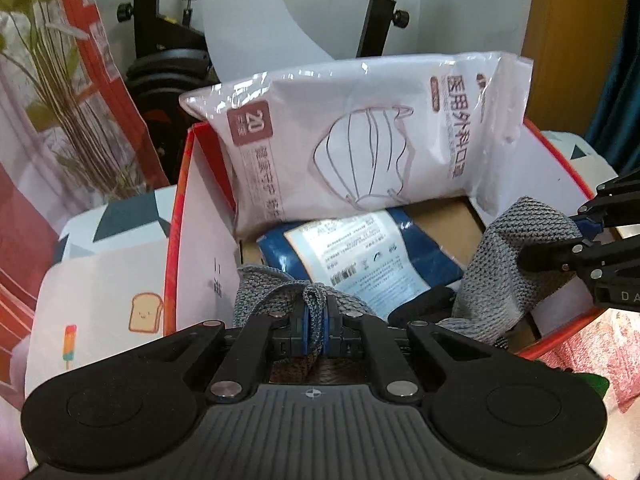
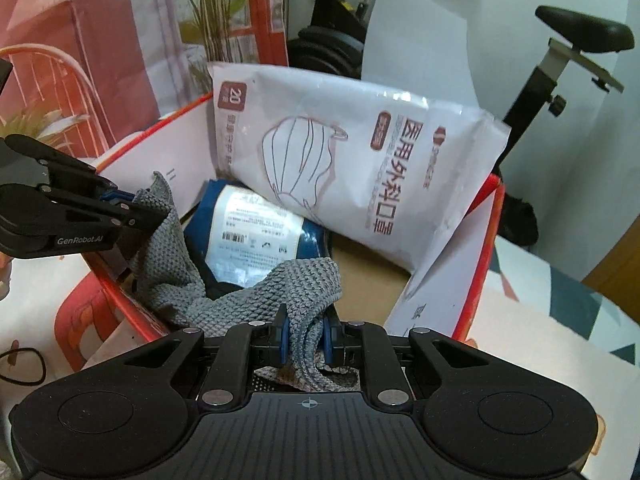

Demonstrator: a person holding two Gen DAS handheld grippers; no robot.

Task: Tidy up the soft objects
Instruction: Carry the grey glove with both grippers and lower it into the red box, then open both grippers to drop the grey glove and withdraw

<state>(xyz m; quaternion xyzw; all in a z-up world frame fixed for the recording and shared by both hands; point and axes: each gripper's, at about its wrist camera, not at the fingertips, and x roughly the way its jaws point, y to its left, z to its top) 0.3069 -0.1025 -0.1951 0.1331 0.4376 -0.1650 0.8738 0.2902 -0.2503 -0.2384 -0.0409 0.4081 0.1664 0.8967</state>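
The red-rimmed cardboard box (image 1: 180, 216) takes up most of what's in front of me, its white flaps standing open, and both hands are poised over its near edge, pointing down into it. Leaning against the far wall is a big white pack of face masks (image 1: 360, 136), tilted so its long side runs across the box; below it lies a blue packet with a printed label (image 1: 360, 256), flat on the brown floor of the box, with some bare floor beside it. The grey knitted cloth (image 2: 256, 292) is the thing being put away. It hangs stretched between the two grippers, its length running side to side across the front of the box, sagging in the middle over the near end of the blue packet. The left gripper (image 1: 316, 320) is clamped nearly closed on one bunched end, and the right gripper (image 2: 306, 336) is pinched down on the other end the same way. Neither hand looks nearer than the other; the cloth seems to need lowering straight down, and the blue packet is what it would land on.
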